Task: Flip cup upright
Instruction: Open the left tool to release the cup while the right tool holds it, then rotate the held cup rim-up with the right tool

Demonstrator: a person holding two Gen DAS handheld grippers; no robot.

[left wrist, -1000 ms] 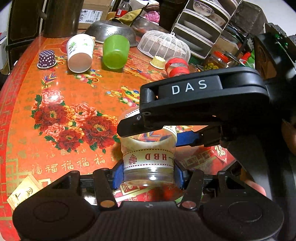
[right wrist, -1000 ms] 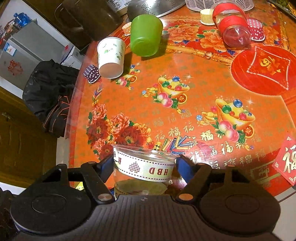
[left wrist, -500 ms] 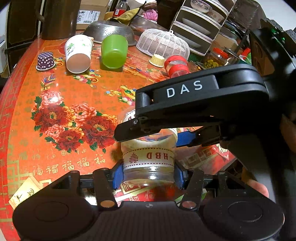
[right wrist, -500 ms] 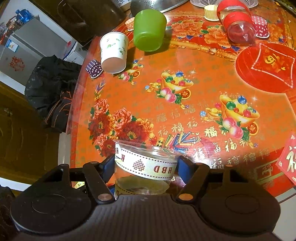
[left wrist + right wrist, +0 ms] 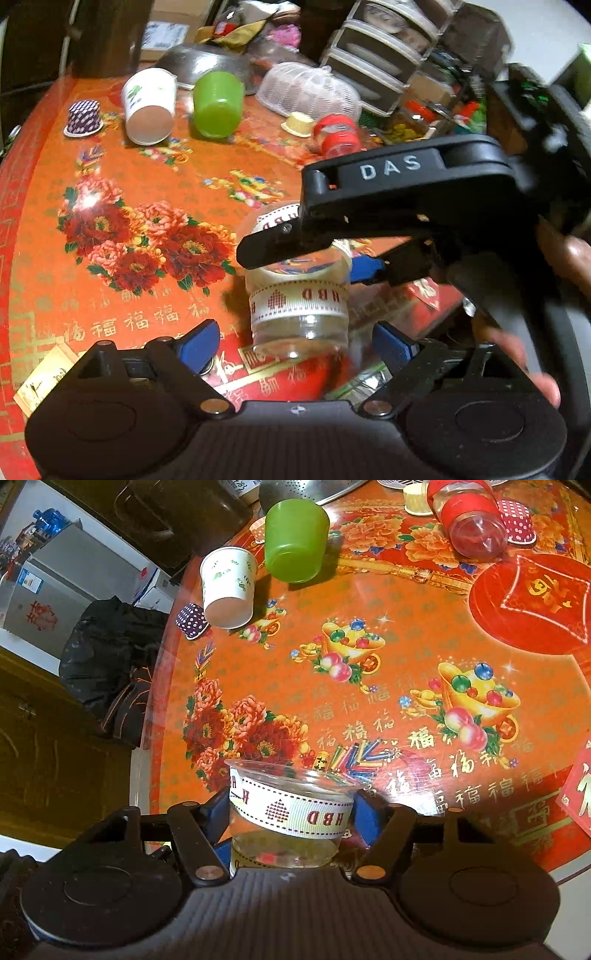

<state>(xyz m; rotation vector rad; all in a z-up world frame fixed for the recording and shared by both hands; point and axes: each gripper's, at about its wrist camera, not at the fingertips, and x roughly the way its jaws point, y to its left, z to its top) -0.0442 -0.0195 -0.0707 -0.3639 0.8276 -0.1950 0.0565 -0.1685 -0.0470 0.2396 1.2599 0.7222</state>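
Left wrist view: left gripper [image 5: 295,341] jaws spread wide, blue pads [image 5: 197,341] clear of the clear cup [image 5: 299,306] on both sides; cup sits near the table's [image 5: 44,236] near edge, mouth facing away from this camera; right gripper [image 5: 364,267] reaches in from the right, one finger across the cup top.

Right wrist view: right gripper [image 5: 291,814] pinches the cup [image 5: 290,812] around its ribbon band (rim at the top of frame, so likely upright); paper cup [image 5: 229,587] and green cup [image 5: 295,539] lie near the far edge.

Progress: handover looks done; left: set it down on its base, release.
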